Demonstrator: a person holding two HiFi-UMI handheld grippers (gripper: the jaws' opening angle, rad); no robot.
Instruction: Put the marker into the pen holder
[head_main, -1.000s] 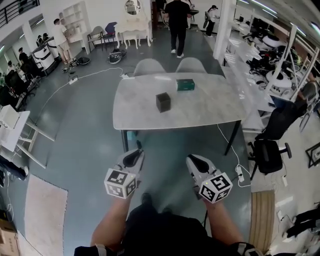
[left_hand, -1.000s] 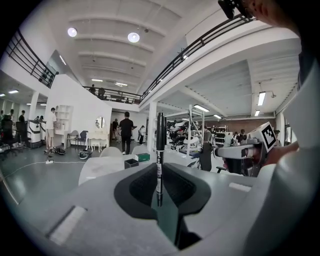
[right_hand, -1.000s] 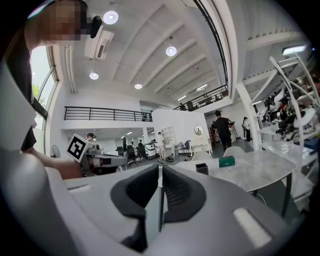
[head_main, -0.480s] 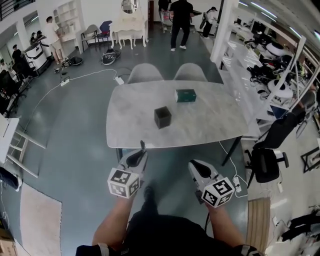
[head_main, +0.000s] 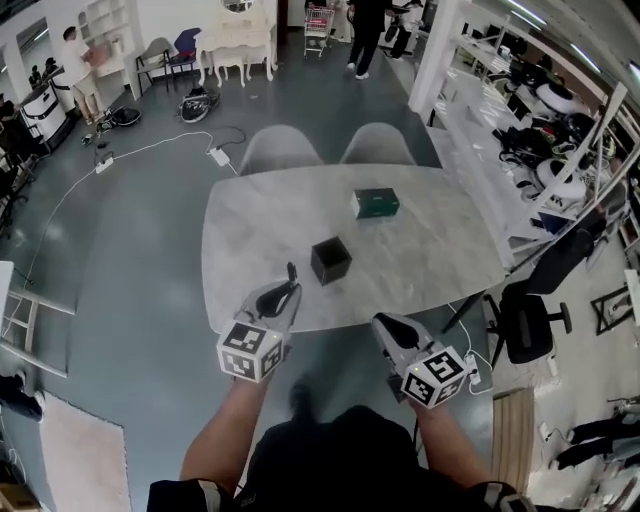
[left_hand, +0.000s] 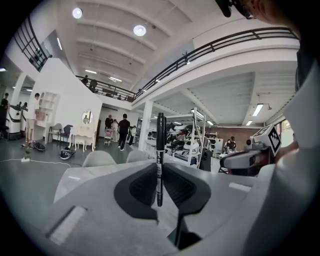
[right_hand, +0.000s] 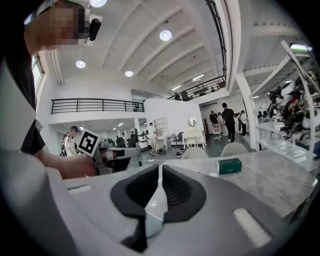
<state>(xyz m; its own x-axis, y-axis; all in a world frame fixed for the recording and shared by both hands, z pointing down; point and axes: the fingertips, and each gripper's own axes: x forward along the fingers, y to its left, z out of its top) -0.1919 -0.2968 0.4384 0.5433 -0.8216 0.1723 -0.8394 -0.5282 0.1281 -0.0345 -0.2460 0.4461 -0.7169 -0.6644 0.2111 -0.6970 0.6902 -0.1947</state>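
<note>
A black marker (left_hand: 160, 150) stands upright between the jaws of my left gripper (left_hand: 160, 167), which is shut on it. In the head view the marker (head_main: 291, 273) sticks up from the left gripper (head_main: 284, 296) at the table's near edge. The pen holder (head_main: 330, 260), a black open cube, sits on the grey table (head_main: 250, 230) just right of and beyond that gripper. My right gripper (head_main: 388, 325) hangs shut and empty short of the table's near edge; its pads meet in the right gripper view (right_hand: 160, 172). The left gripper view does not show the holder.
A green box (head_main: 375, 203) lies on the table beyond the holder, also in the right gripper view (right_hand: 229, 165). Two grey chairs (head_main: 320, 148) stand at the far side. A black office chair (head_main: 525, 320) and a power strip are at the right.
The table has come closer as the person walked up to it. Both grippers now reach its near edge, and the left one with the marker sits close to the holder.
</note>
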